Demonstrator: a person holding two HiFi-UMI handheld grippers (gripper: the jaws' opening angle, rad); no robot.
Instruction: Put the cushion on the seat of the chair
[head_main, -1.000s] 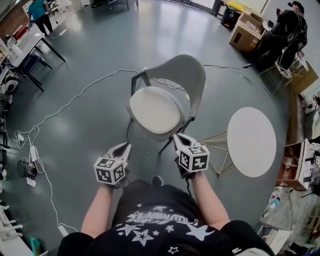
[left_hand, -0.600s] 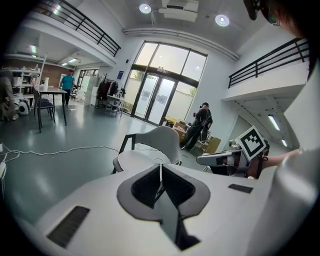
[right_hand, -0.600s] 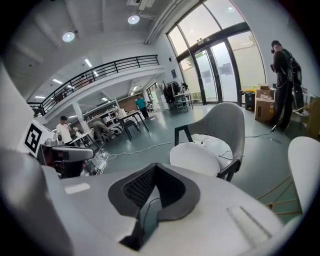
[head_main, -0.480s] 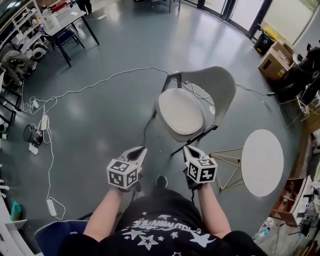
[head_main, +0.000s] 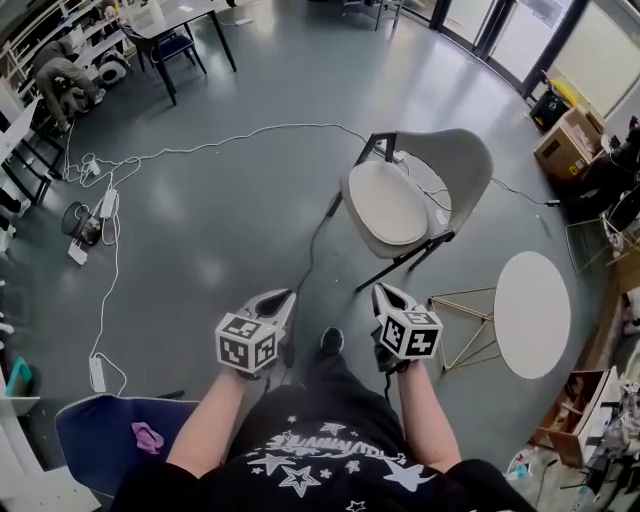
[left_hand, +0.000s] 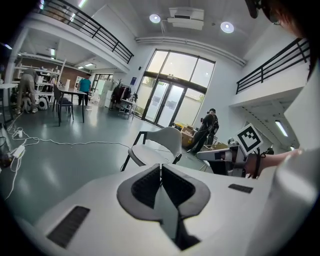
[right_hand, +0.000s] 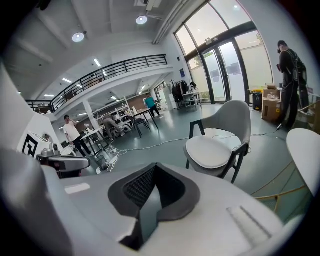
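- The cushion (head_main: 388, 203) is seen lying flat on the seat of the chair (head_main: 462, 160), ahead of both grippers, off to their right and well apart from them.
- The right gripper (head_main: 384, 293) is held nearer to it than the left gripper (head_main: 282, 297).
- Both pairs of jaws are pressed together, with nothing between them.

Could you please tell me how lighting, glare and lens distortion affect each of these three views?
Head view: strong fisheye bending at the edges, pale glare patches on the glossy floor, chair and cushion sharp. Left gripper view: black vignetted corners, glass doors washed out by daylight. Right gripper view: same vignette, windows blown out, cushion evenly lit.
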